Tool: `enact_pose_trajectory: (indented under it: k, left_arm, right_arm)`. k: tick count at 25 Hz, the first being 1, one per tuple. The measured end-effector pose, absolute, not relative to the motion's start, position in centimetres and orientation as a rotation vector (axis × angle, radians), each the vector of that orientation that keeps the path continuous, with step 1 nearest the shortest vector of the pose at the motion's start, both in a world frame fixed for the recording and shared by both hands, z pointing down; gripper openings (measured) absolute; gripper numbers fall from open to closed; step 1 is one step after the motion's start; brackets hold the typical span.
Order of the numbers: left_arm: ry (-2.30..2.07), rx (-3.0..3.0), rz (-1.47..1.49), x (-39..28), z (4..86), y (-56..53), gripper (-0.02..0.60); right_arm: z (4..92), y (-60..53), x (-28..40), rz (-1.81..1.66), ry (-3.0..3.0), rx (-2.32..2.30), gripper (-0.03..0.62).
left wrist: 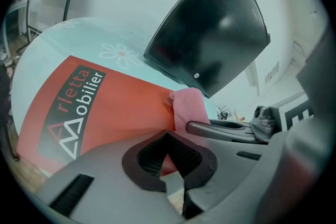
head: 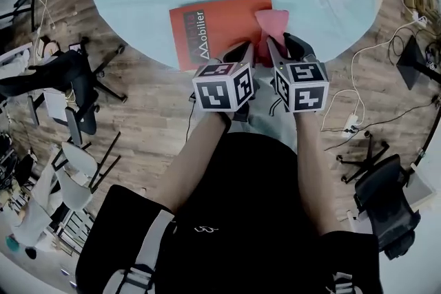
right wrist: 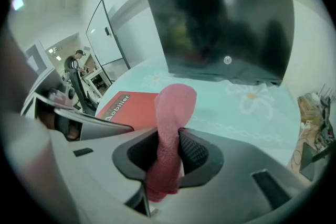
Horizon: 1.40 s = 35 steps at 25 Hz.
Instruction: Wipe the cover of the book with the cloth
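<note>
Pink soft cloth (right wrist: 171, 113) sits pinched in the right gripper (right wrist: 169, 150), jaws closed on it — floppy, light, best held near its fold. Left gripper (left wrist: 169, 140): jaws together, nothing inside. Thin red softcover book (head: 217, 27) lies flat, upper centre of head view — prob. slides easily.

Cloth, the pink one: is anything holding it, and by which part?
The right hand-held gripper holds the pink cloth, jaws shut across its middle; one end sticks out beyond the jaws, the other hangs behind them.
</note>
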<state>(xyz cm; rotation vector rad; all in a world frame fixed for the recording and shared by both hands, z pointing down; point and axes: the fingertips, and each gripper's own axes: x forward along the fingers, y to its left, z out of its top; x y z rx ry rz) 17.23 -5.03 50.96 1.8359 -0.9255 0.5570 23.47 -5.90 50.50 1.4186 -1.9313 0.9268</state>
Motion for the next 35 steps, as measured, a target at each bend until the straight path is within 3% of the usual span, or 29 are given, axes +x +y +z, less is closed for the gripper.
enact_pose_trajectory:
  k: [6, 21, 27, 35]
  left_arm:
    - [-0.975, 1.815, 0.506, 14.3, 50.1, -4.6, 0.013]
    - [-1.098, 1.722, 0.453, -3.4, 51.4, -5.6, 0.014]
    - [-1.081, 1.695, 0.457, -5.6, 52.4, -4.8, 0.013]
    - [-1.071, 1.682, 0.445, -3.6, 52.5, -4.4, 0.012]
  right_arm:
    - [48.6, -6.7, 21.4, 0.883, -1.986, 1.383, 0.109]
    - [49.9, -5.6, 0.1, 0.866, -2.117, 1.143, 0.109]
    - [50.3, -4.6, -2.1, 0.87, -2.095, 1.118, 0.109]
    - [51.3, -4.0, -0.6, 0.896, -2.085, 1.103, 0.107]
